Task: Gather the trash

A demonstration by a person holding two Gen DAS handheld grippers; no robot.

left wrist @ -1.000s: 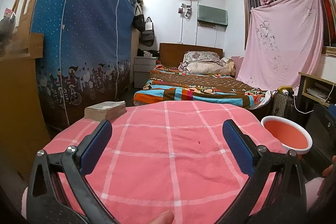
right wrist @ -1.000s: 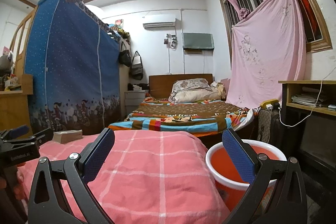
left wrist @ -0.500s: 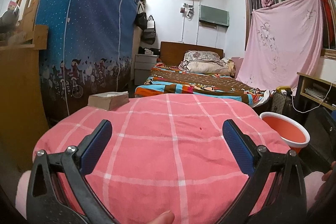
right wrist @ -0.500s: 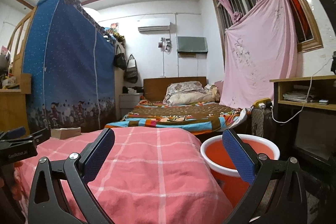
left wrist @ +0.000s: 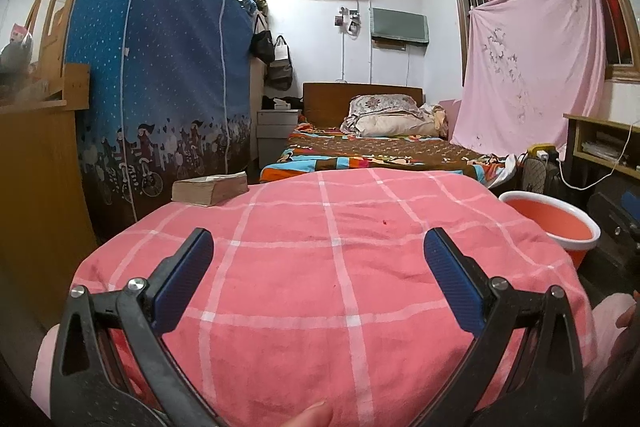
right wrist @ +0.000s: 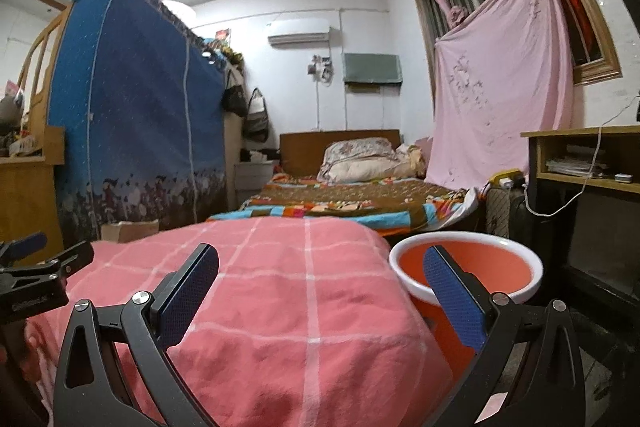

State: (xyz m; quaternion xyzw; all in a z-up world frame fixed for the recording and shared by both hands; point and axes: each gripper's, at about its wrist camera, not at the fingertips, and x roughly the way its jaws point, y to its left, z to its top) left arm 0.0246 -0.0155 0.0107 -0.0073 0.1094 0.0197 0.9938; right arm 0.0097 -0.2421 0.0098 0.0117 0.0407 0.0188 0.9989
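Observation:
My left gripper [left wrist: 318, 247] is open and empty, held low over the near part of a table under a pink checked cloth [left wrist: 332, 267]. My right gripper [right wrist: 320, 263] is open and empty at the table's right edge [right wrist: 304, 307], its right finger in front of an orange bucket with a white rim [right wrist: 468, 267]. The bucket also shows in the left wrist view [left wrist: 552, 223] and looks empty inside. No loose trash shows on the cloth. The left gripper's side shows in the right wrist view [right wrist: 36, 279].
A thick book [left wrist: 210, 187] lies at the table's far left corner. A blue fabric wardrobe [left wrist: 160, 87] stands on the left, a bed [left wrist: 380, 151] behind the table, and a wooden desk [right wrist: 588, 163] with a cable on the right.
Both grippers have drawn back and dropped lower, so the table looks farther and the view tilts upward. Both stay open and empty.

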